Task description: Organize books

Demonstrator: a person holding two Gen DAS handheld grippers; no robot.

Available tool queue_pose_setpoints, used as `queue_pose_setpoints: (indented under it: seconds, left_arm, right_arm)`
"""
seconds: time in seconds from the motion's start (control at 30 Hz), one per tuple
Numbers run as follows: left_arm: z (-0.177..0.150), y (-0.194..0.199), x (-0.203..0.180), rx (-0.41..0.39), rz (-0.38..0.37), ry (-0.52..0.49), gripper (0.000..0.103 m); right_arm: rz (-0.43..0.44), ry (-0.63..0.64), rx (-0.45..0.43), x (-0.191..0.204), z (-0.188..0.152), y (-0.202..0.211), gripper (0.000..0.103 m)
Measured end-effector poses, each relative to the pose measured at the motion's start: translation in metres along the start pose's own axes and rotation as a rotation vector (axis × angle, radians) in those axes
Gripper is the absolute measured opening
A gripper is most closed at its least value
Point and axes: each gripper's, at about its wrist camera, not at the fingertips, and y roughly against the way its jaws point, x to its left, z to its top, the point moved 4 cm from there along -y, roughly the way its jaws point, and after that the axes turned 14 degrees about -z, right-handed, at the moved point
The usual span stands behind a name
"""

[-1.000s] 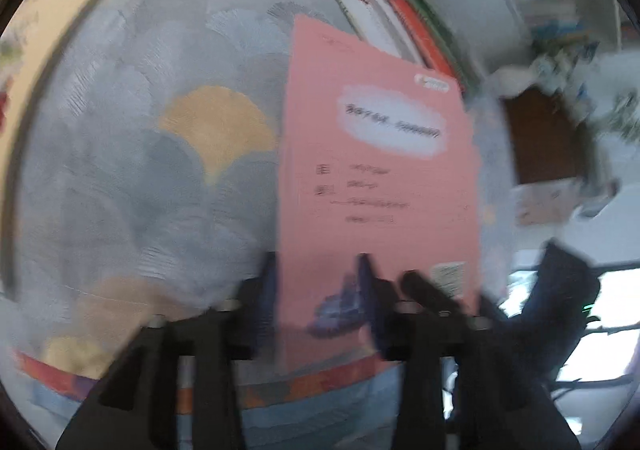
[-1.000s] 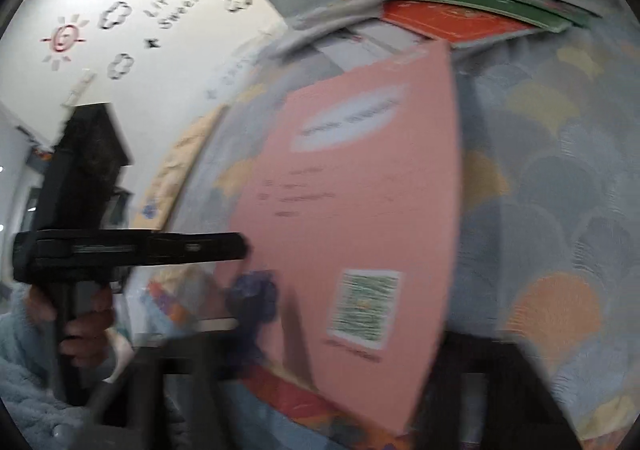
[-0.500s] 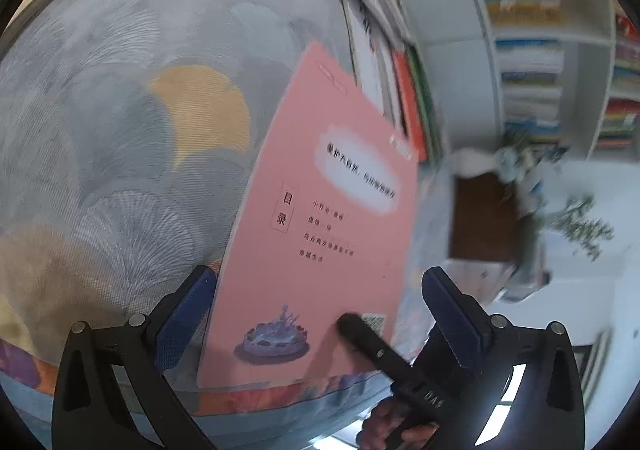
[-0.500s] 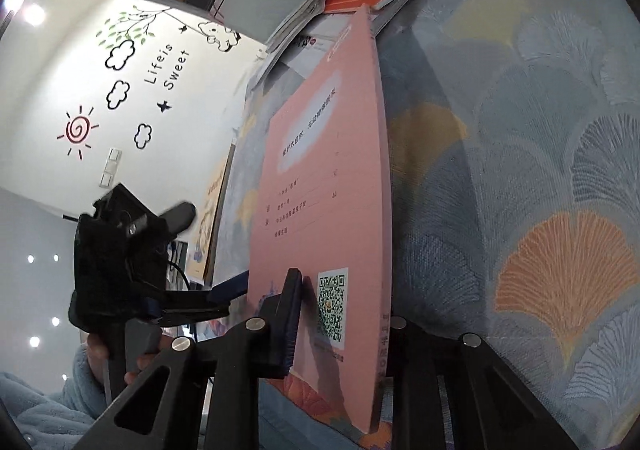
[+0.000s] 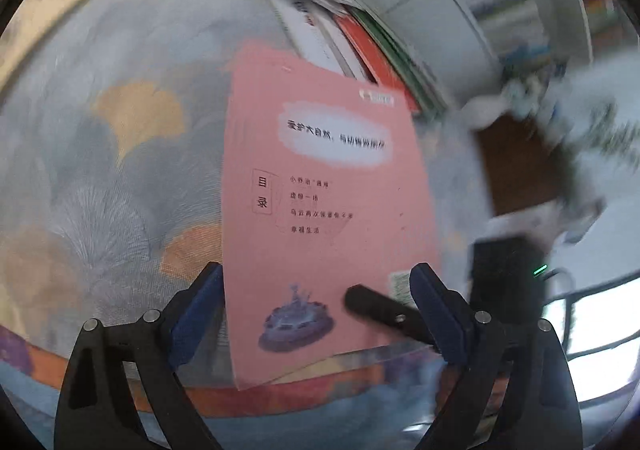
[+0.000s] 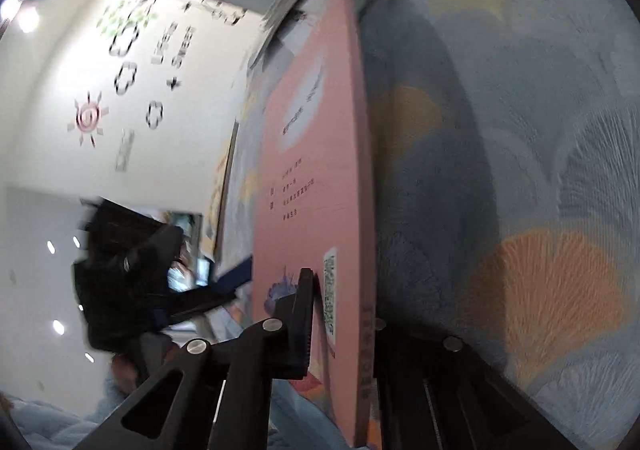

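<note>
Up behind, messy paper books (image 5: 344, 34) lie piled. Right gripper (image 6: 340, 314) pinches the thin pink book (image 5: 320, 210) above the fan-patterned cloth (image 5: 120, 170), long side pointing away. Left gripper (image 5: 316, 306), just narrowing, stands wide around it.

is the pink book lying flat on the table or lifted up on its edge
Lifted, tilted up. The right wrist view shows the pink book nearly edge-on, casting a shadow on the tablecloth, its lower corner clamped by the right gripper.
</note>
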Motion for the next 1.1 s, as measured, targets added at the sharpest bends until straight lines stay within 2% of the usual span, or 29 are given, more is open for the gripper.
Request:
queue_pose_setpoints:
  seconds: [0.07, 0.13, 0.2, 0.27, 0.33, 0.4, 0.47, 0.53, 0.6, 0.8, 0.93, 0.97, 1.03, 1.1]
  left_arm:
    - [0.002, 0.006, 0.000, -0.044, -0.050, 0.029, 0.079]
    - [0.008, 0.020, 0.002, -0.106, -0.149, 0.081, 0.069]
    - [0.010, 0.023, 0.000, -0.116, -0.179, 0.087, 0.069]
    - [0.009, 0.021, -0.006, -0.122, -0.171, 0.064, 0.068]
    - [0.009, 0.023, -0.015, -0.139, -0.214, 0.052, 0.068]
    - [0.006, 0.019, -0.027, -0.133, -0.224, 0.025, 0.068]
    - [-0.001, 0.016, -0.042, -0.104, -0.144, -0.066, 0.068]
    - [-0.004, 0.012, -0.054, -0.090, -0.121, -0.119, 0.068]
    - [-0.001, 0.005, -0.062, -0.082, -0.107, -0.150, 0.068]
    - [-0.005, -0.006, -0.060, -0.068, 0.044, -0.248, 0.068]
    - [-0.009, -0.011, -0.049, -0.048, 0.141, -0.288, 0.068]
    - [-0.008, -0.009, -0.046, -0.049, 0.137, -0.277, 0.068]
    - [-0.006, -0.006, -0.043, -0.054, 0.109, -0.252, 0.068]
    - [-0.008, -0.006, -0.047, -0.052, 0.096, -0.269, 0.068]
  right_arm:
    - [-0.004, 0.037, 0.006, 0.003, 0.001, -0.001, 0.007]
    - [0.037, 0.020, 0.019, -0.001, 0.002, -0.002, 0.006]
    - [0.074, 0.007, 0.028, -0.004, 0.003, -0.003, 0.006]
    - [0.081, 0.020, 0.035, -0.004, 0.003, -0.005, 0.006]
    - [0.083, 0.035, 0.039, -0.003, 0.003, -0.005, 0.005]
    - [0.086, 0.050, 0.035, -0.003, 0.002, -0.004, 0.006]
    - [0.082, 0.053, 0.030, -0.001, 0.003, -0.006, 0.006]
    - [0.075, 0.060, 0.028, 0.000, 0.005, -0.005, 0.006]
    - [0.067, 0.065, 0.025, 0.009, 0.007, -0.008, 0.006]
    - [0.008, 0.100, 0.000, 0.025, -0.002, -0.008, 0.006]
    - [-0.153, 0.252, -0.058, 0.053, -0.009, -0.004, 0.008]
    - [-0.218, 0.322, -0.083, 0.064, -0.014, -0.003, 0.010]
    - [-0.297, 0.393, -0.112, 0.077, -0.019, -0.004, 0.011]
    - [-0.362, 0.444, -0.133, 0.087, -0.024, -0.004, 0.012]
